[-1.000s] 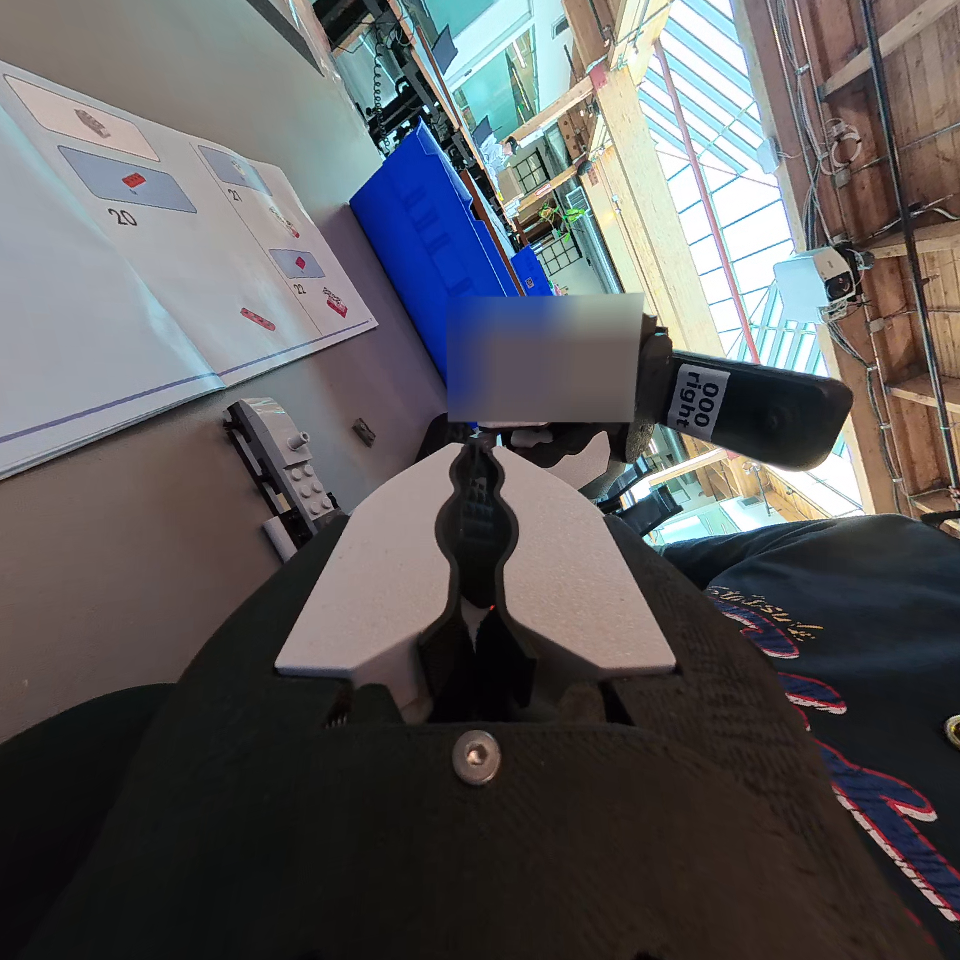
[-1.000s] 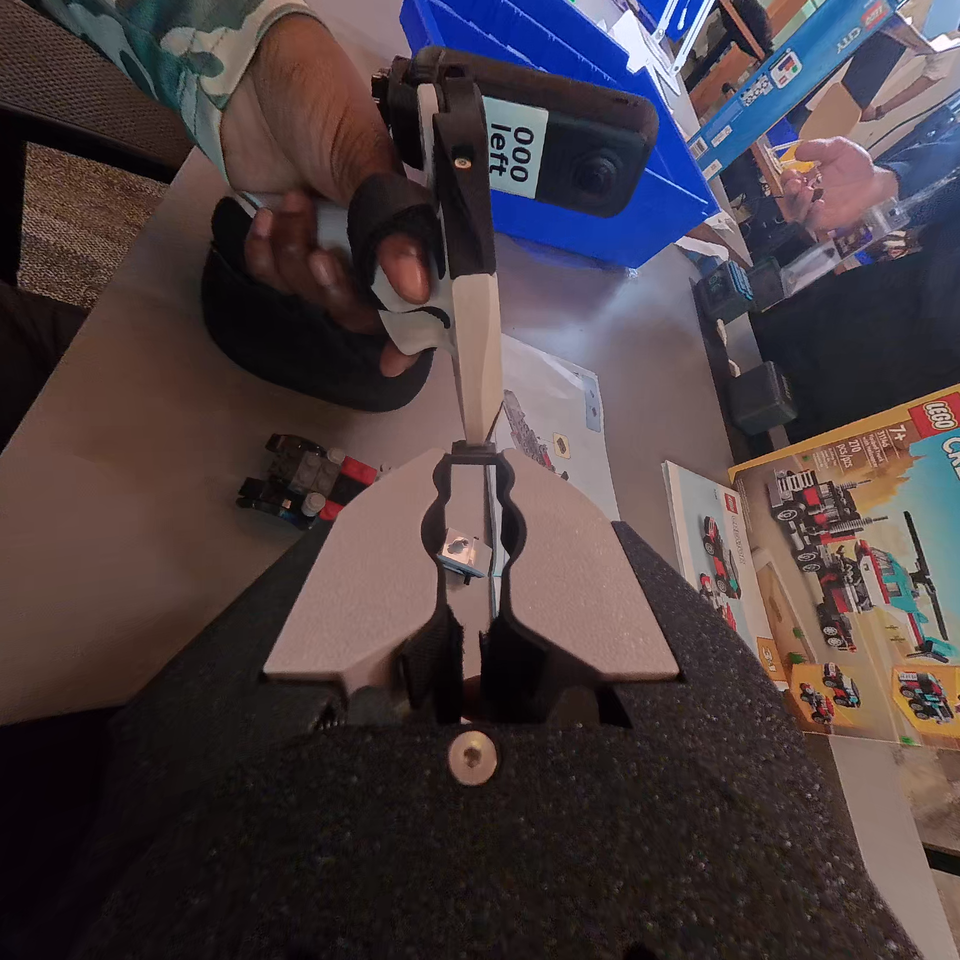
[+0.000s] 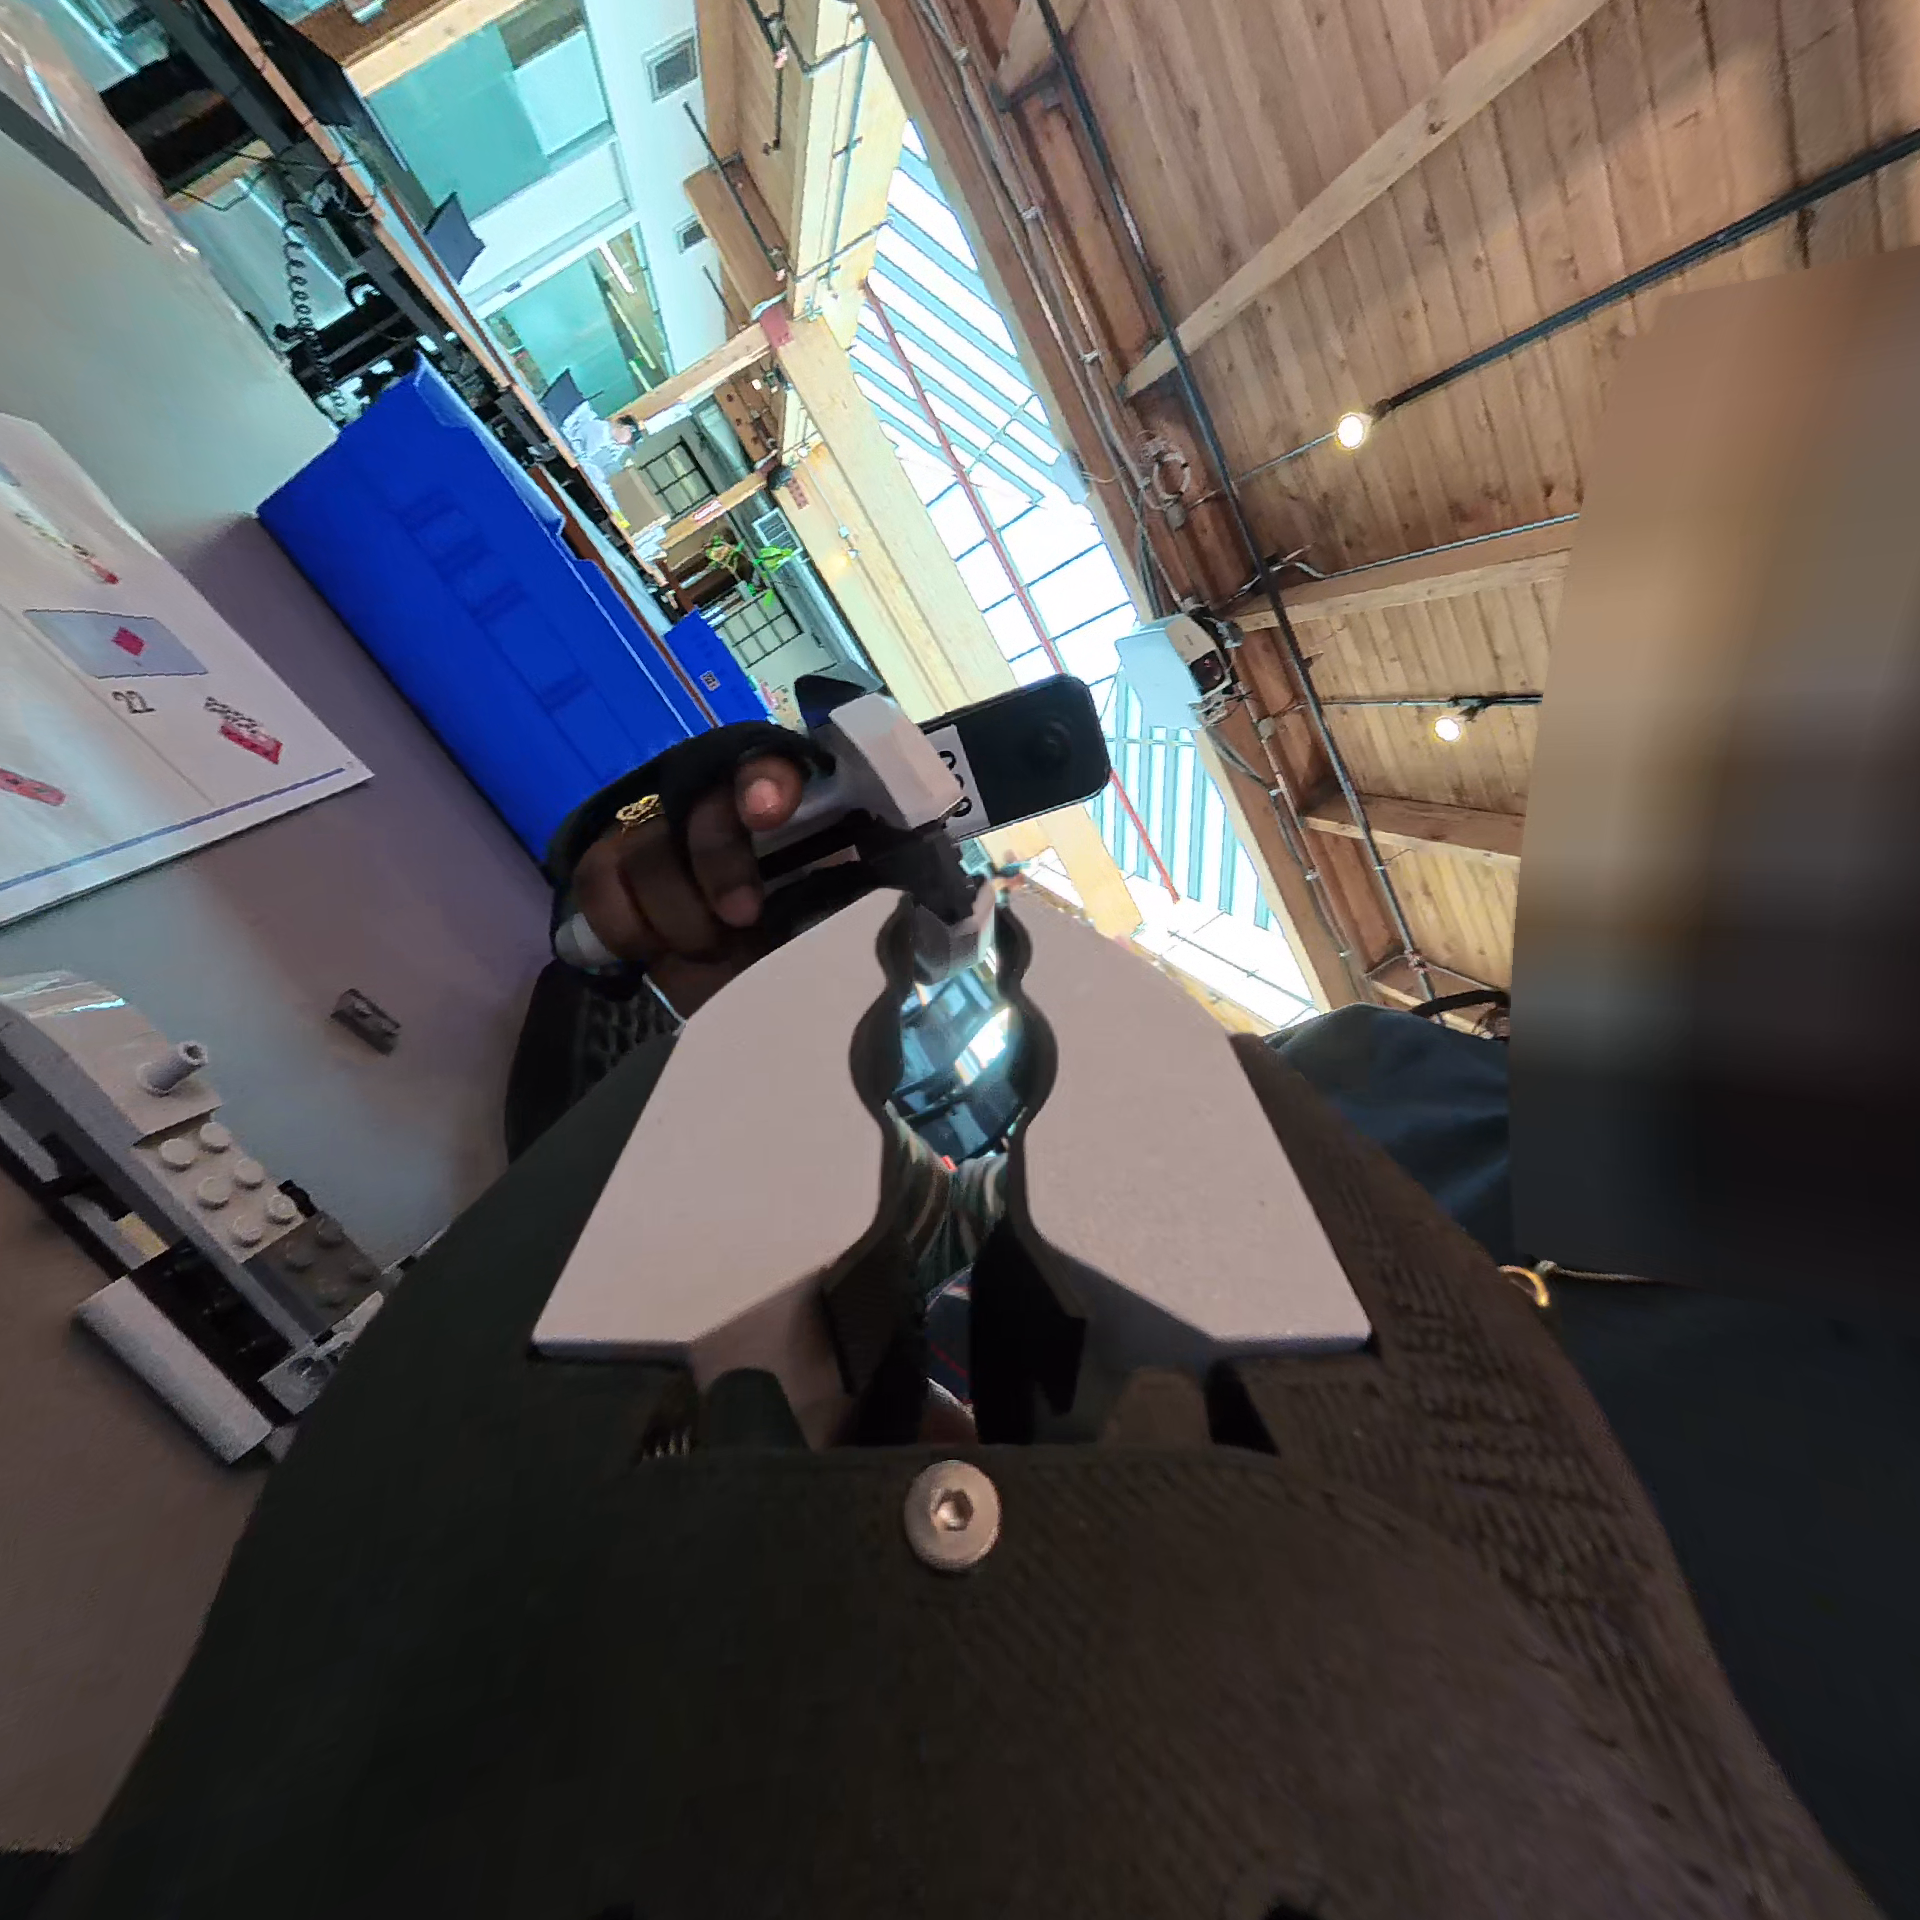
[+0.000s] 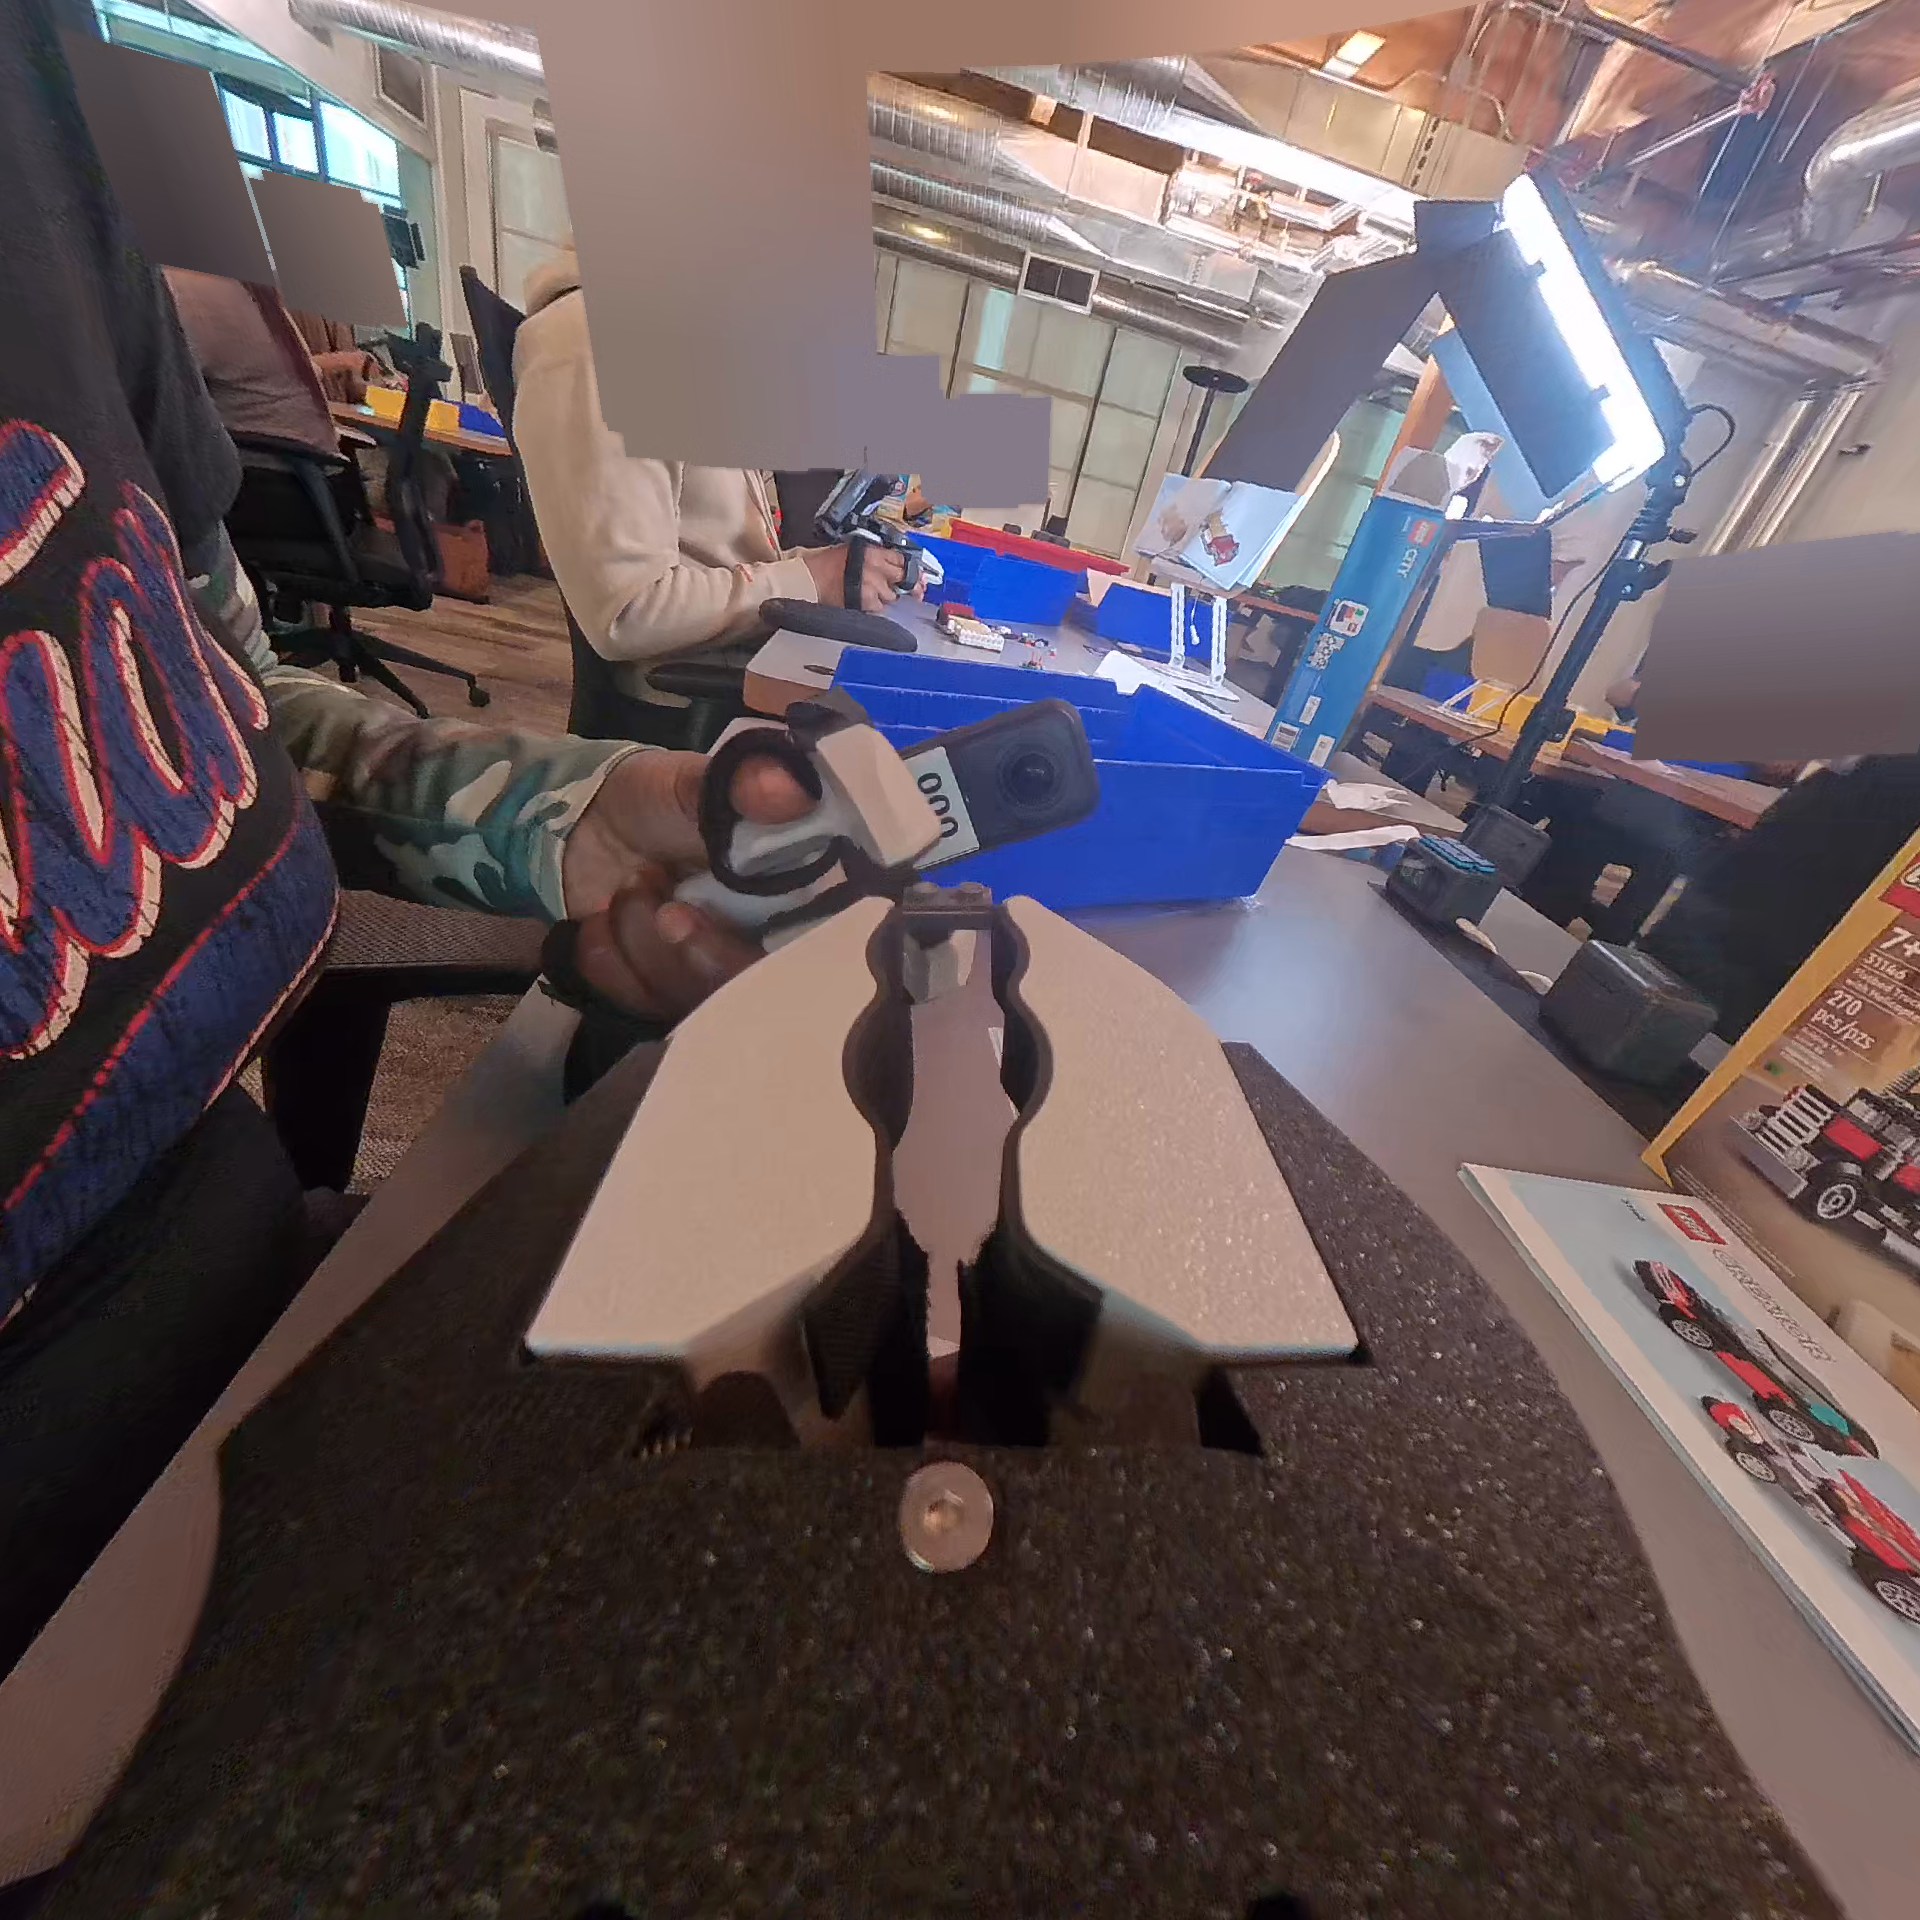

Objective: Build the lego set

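We see both grippers lifted off the grey table [image 4: 1351, 987], tips meeting in open air. Right gripper [image 4: 943, 914] is clamped on a small dark-grey stud plate [image 4: 943, 906] at its fingertips. Left gripper [image 3: 951, 914] has a narrow gap; we cannot tell whether it grips anything. Beyond the tips: blue bin [image 4: 1143, 821]. Right of the right gripper: booklet [image 4: 1714, 1382] and set box [image 4: 1829, 1091] near the table edge. Left of the left gripper: partly built grey-and-black model [image 3: 208, 1216] lying on the table, open instruction sheet [image 3: 125, 727] beyond it.
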### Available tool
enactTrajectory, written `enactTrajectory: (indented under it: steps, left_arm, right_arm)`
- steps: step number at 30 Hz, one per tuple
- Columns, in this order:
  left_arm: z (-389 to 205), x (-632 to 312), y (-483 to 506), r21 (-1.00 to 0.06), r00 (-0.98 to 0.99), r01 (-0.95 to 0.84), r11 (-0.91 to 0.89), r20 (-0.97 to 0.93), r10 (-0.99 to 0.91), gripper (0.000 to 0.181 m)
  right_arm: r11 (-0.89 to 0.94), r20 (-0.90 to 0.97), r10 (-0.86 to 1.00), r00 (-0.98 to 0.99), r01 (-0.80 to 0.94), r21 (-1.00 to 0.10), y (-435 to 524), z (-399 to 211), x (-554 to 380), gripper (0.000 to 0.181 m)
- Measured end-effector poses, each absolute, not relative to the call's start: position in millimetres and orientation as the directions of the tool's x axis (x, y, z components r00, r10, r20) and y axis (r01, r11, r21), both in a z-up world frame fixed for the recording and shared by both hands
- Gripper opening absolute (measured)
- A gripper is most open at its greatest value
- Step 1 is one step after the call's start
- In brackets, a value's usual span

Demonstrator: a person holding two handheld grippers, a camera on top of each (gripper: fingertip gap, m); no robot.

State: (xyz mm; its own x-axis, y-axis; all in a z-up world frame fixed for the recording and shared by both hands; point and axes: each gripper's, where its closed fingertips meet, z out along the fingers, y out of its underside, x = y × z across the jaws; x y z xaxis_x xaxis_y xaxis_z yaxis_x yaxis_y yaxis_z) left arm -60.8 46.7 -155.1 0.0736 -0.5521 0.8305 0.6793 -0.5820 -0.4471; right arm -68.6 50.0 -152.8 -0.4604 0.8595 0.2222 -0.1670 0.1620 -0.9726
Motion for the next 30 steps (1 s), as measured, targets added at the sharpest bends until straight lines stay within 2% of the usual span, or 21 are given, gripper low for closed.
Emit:
enactTrajectory:
  steps: [5,10,16,30]
  left_arm:
    - [-158,-64,50,-0.435,0.078,0.686,-0.583,0.841,-0.535,0.014]
    - [-166,-64,52,-0.441,0.112,0.673,-0.594,0.855,-0.507,0.005]
    - [-184,-65,52,-0.462,0.212,0.645,-0.609,0.874,-0.438,0.003]
    - [-201,-64,52,-0.539,0.376,0.588,-0.603,0.842,-0.386,0.003]
  right_arm:
    - [0.226,0.267,0.852,-0.451,-0.143,-0.964,49,-159,-70,0.016]
    - [0.344,0.35,0.833,-0.429,-0.093,-0.934,49,-169,-73,0.016]
    - [0.541,0.475,0.769,-0.427,0.04,-0.84,50,-190,-75,0.016]
    - [0.61,0.506,0.742,-0.44,0.131,-0.782,52,-208,-75,0.016]
